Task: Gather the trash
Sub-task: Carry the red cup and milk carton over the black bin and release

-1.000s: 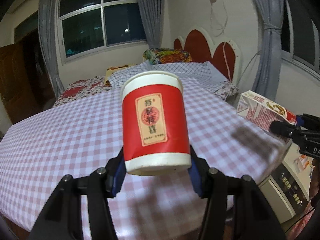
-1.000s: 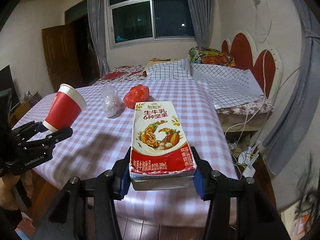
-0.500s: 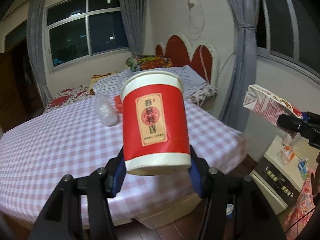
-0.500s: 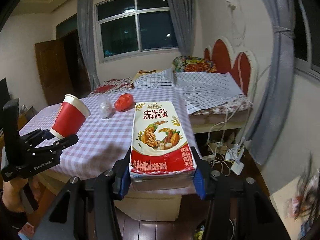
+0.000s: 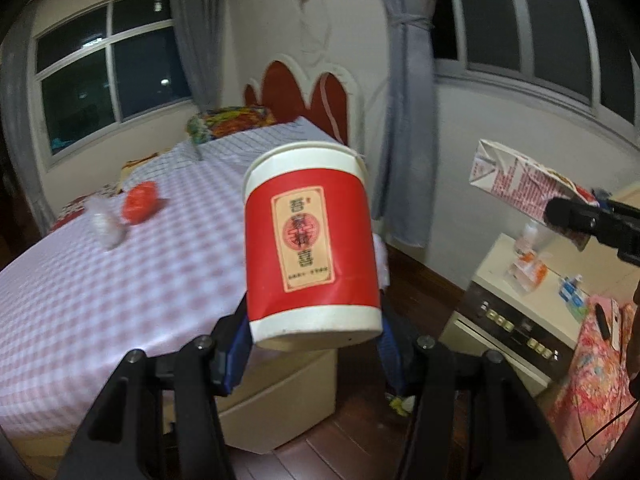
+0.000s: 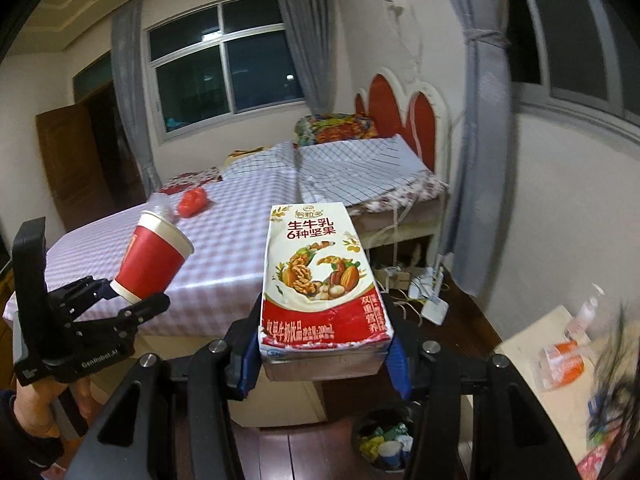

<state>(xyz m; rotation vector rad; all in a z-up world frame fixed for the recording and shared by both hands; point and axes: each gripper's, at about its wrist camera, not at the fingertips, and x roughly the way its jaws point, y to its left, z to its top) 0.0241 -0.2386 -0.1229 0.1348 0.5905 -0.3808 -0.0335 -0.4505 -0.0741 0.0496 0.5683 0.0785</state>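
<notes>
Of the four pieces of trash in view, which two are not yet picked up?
The red bag and the clear bag, both lying on the checked table. The cup is in the left gripper and the milk carton in the right gripper.

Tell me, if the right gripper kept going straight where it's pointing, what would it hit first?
Probably the checked table: the right gripper, clamped on the milk carton, points slightly downward toward its near corner, though depth is unclear and it could pass beside it.

- Table: we see a pink-checked cloth bearing a red bag and a clear bag side by side.
- Wooden floor: a trash bin stands here.
</notes>
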